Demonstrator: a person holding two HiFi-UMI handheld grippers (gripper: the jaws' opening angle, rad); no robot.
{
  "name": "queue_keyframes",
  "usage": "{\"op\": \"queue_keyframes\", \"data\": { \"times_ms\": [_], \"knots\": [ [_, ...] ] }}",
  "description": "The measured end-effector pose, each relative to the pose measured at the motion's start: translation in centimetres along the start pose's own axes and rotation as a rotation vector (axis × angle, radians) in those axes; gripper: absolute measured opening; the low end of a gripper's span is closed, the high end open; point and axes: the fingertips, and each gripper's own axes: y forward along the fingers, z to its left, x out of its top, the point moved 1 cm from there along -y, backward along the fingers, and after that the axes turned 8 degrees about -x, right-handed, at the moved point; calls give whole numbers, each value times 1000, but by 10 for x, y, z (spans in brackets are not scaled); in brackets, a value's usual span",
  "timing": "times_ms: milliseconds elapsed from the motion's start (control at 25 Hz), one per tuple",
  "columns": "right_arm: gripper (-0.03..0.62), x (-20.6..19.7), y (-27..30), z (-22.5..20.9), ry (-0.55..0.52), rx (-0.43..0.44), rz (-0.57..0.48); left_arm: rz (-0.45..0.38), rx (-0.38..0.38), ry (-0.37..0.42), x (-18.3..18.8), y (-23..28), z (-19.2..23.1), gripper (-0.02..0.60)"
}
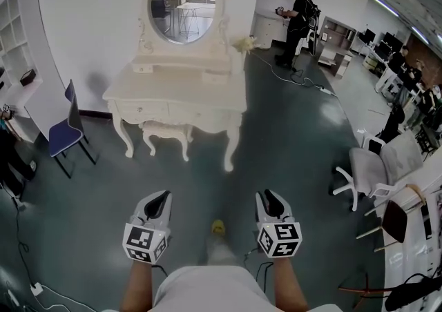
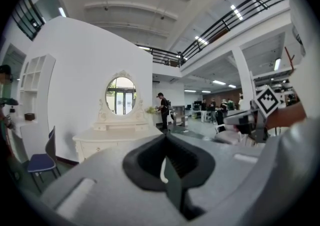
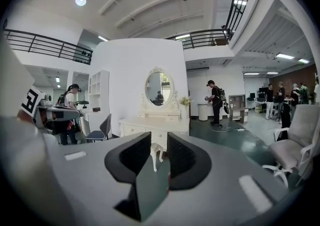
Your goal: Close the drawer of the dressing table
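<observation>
The cream dressing table [image 1: 176,93] with its oval mirror [image 1: 183,3] stands against the white wall, well ahead of me across the dark floor. Its drawer fronts [image 1: 141,109] face me; from here I cannot tell whether one stands out. A matching stool [image 1: 166,131] is tucked under it. My left gripper [image 1: 159,201] is held low at the left, jaws together at the tips, nothing in them. My right gripper [image 1: 271,200] is level with it at the right, jaws apart and empty. Both gripper views look at the table [image 2: 112,137] [image 3: 155,126] from afar.
A blue chair [image 1: 65,131] and a white shelf unit [image 1: 21,62] stand left of the table. A person [image 1: 297,21] stands at the back right, with cables [image 1: 304,83] on the floor nearby. White office chairs [image 1: 373,172] sit at the right.
</observation>
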Motion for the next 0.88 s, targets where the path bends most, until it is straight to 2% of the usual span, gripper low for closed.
{"op": "queue_keyframes", "data": {
  "times_ms": [480,880],
  "knots": [
    [83,3,105,-13,13,13,48,49,21,-20,-9,67,64,-2],
    [83,18,227,-38,18,38,82,87,31,-52,-13,170,133,-2]
  ]
}}
